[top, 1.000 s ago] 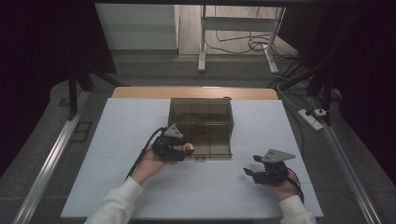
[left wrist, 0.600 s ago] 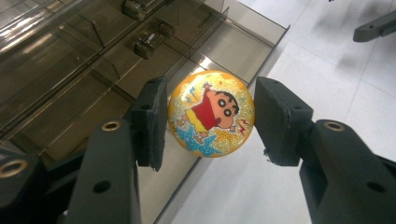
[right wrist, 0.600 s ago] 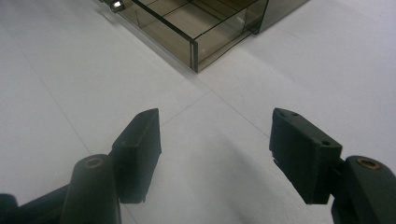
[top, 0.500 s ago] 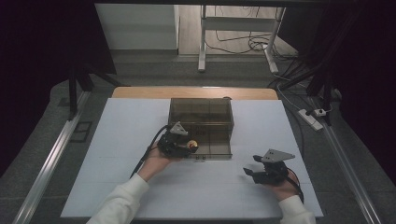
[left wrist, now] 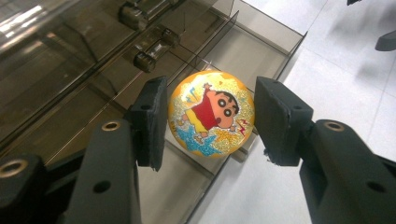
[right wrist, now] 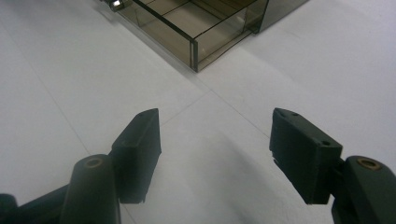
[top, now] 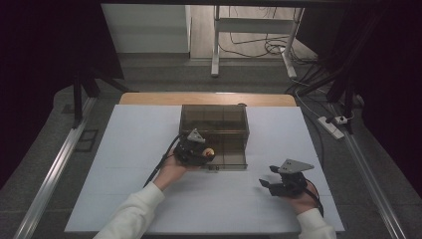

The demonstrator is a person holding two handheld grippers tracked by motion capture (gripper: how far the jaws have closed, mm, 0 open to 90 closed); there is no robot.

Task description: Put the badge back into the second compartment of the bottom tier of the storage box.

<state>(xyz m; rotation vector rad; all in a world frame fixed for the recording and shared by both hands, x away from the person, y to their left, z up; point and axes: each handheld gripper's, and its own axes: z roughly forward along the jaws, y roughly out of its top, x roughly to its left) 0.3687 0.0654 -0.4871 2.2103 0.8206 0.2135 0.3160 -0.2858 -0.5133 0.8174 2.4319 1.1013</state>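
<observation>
in the high view the ball (top: 210,153) is too small to read its picture and the left gripper (top: 205,155) hides part of it; the drawer box (left wrist: 140,60) runs past the left gripper view's top edge.

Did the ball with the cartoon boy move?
Yes. The ball, held in the left tongs, has gone rightward, further over the smoky plastic box's open drawer.

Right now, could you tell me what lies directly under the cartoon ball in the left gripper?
Under the ball, clamped by the left gripper, is the open drawer of the smoky clear box; its visible floor looks bare. The spot straight beneath is hidden by the ball.
</observation>
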